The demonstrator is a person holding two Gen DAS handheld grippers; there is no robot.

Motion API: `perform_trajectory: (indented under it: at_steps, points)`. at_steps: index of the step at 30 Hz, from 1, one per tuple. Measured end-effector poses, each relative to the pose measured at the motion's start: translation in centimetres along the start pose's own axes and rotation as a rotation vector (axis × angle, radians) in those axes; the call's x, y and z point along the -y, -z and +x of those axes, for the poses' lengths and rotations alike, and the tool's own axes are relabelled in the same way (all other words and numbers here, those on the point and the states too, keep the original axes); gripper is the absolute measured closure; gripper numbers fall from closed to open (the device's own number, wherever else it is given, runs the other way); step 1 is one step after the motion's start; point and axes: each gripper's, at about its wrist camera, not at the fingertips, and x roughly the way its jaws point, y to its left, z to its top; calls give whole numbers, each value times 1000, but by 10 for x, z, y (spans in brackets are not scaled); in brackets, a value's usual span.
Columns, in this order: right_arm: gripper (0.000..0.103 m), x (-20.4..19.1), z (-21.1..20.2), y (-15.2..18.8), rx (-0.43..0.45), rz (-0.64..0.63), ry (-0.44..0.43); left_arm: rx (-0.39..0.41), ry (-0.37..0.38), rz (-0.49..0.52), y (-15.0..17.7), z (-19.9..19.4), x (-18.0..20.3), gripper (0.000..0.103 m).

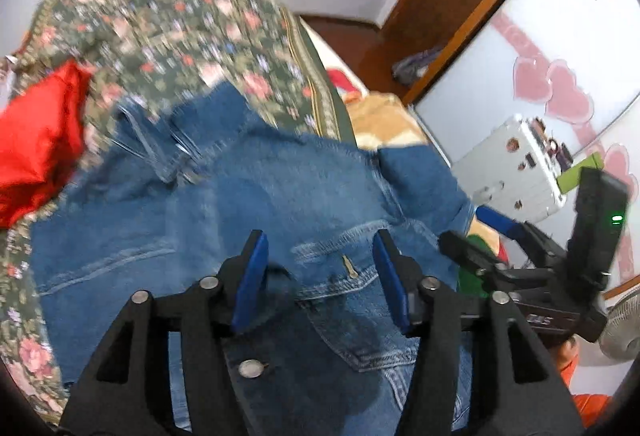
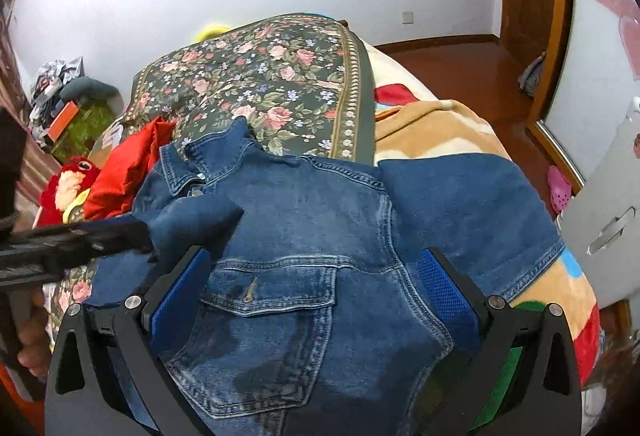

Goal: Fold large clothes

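Denim jacket (image 2: 304,220) spread front-up across the near end of the bed, collar (image 2: 188,164) toward the floral quilt (image 2: 272,76), one sleeve (image 2: 460,196) splayed right over the tan blanket (image 2: 440,124), the other side bunched in a loose fold (image 2: 192,212) just below the collar. Left gripper (image 1: 320,240) poised just over the chest pocket (image 2: 272,296), fingers apart, clamped on nothing. Right gripper (image 2: 316,256) over the same pocket, fingers wide apart and likewise empty. Likely trouble: pinching only the top layer, or the pocket flap alone, and dragging the panel askew instead of carrying a clean fold. Thick denim, so probably stiff at the seams and prone to springing open once released. With both grippers crowded over one patch, some risk of knocking fingers together when closing or crossing. Risk too of snagging the red garment (image 2: 128,164) lying against the jacket's collar side and hauling it into the fold. To the right, sleeve cuff near the blanket's drop-off, with a white cabinet (image 2: 600,216) close beside the bed: little swing room there, and a chance of the sleeve sliding off the edge. Open flat quilt beyond the collar for sweeping away. Far less room to the left, past the red garment, with a plush toy (image 2: 72,180) and clutter.
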Motion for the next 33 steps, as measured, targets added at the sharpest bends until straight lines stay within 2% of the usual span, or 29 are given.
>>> perform_trajectory:
  at_steps: [4, 6, 9, 14, 21, 25, 29, 31, 33]
  points:
    - [0, -22, 2, -2, -10, -72, -11, 120, -78, -19, 6, -43, -24, 33]
    - [0, -37, 6, -2, -25, -122, -22, 174, -169, -38, 15, -61, -45, 26]
    - [0, -62, 16, -1, -60, -205, -42, 202, -287, -71, 31, -75, -77, 23]
    - [0, -98, 49, 4, -165, -355, -63, 173, -421, -134, 63, -79, -127, 23]
    - [0, -137, 100, 15, -283, -590, 38, 105, -437, -279, 113, -61, -184, 23]
    - [0, -155, 114, 22, -274, -711, 75, 79, -431, -337, 127, -50, -198, 23]
    - [2, -167, 118, 24, -237, -795, 78, 65, -446, -346, 130, -43, -201, 23]
    - [10, -170, 121, 23, -224, -813, 94, 67, -450, -343, 129, -42, -201, 23]
    - [36, -172, 124, 19, -240, -804, 76, 72, -448, -338, 127, -42, -200, 23]
